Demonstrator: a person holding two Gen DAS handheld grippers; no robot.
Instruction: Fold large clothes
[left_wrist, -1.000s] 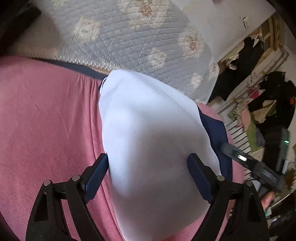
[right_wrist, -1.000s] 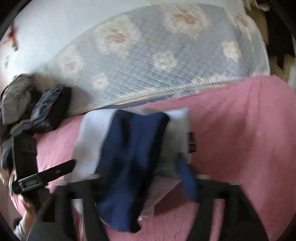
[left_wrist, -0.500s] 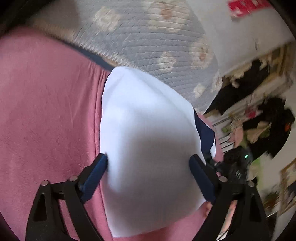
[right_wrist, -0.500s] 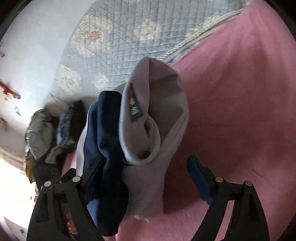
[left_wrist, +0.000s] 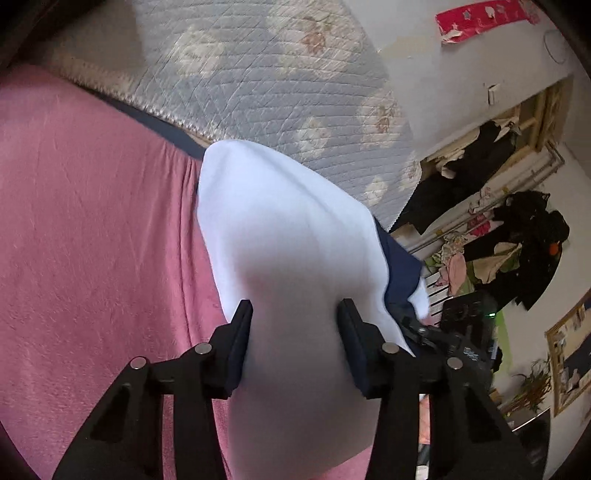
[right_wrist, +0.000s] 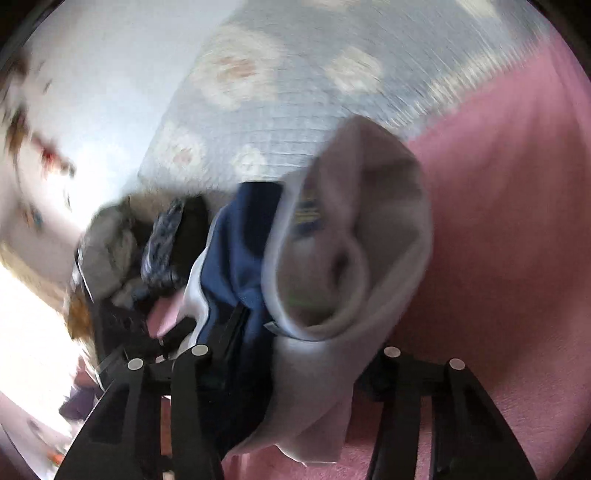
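A white garment (left_wrist: 288, 229) with a navy panel (left_wrist: 399, 269) is bunched up over the pink bedsheet (left_wrist: 92, 240). My left gripper (left_wrist: 295, 332) has its jaws closing, and both pads press into the white cloth between them. The right gripper's black body (left_wrist: 454, 332) shows just beyond the navy edge. In the blurred right wrist view the same garment (right_wrist: 369, 221) hangs rolled, its navy part (right_wrist: 236, 258) on the left. My right gripper (right_wrist: 299, 350) is closing too, with the cloth filling the gap. Its right pad is hidden behind the white fabric.
A grey quilted mattress (left_wrist: 258, 74) with flower prints leans behind the bed. Dark clothes hang on a rack (left_wrist: 517, 229) at the right. A heap of grey and dark clothes (right_wrist: 155, 240) lies at the bed's far left.
Both grippers' jaws have narrowed from wide apart onto the garment. The right gripper rolled and sank, and the cloth went from lying flat to a bunched roll.
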